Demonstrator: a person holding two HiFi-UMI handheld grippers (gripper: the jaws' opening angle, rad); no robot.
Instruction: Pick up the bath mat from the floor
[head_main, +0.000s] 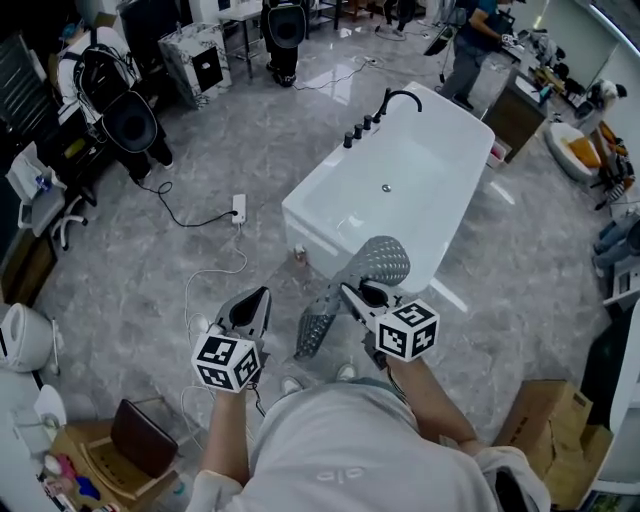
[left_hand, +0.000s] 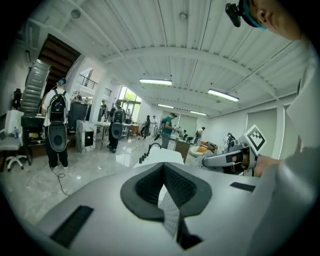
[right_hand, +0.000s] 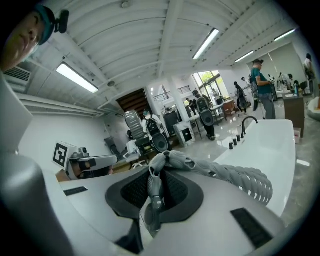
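1. Right claw (head_main: 355, 295): pinches a bunched edge of the bath mat (head_main: 372, 262). In the right gripper view a fold of the grey mat (right_hand: 225, 175) is pressed between the dark pads of the claw (right_hand: 152, 187).
2. Bath mat: grey and perforated, held clear of the floor (head_main: 250, 130). In the head view its broad part rises above the right claw, in front of the near end of the bathtub (head_main: 330, 235). A narrower tail droops down and to the left, its end hanging free.
3. Left claw (head_main: 260, 298): pressed together and holding nothing, as the left gripper view shows (left_hand: 164, 170). It points away from the person and stands near the mat's hanging tail, apart from it.
4. Bathtub: white and freestanding on the grey marbled floor, with a black faucet (head_main: 400, 97) at its far rim.
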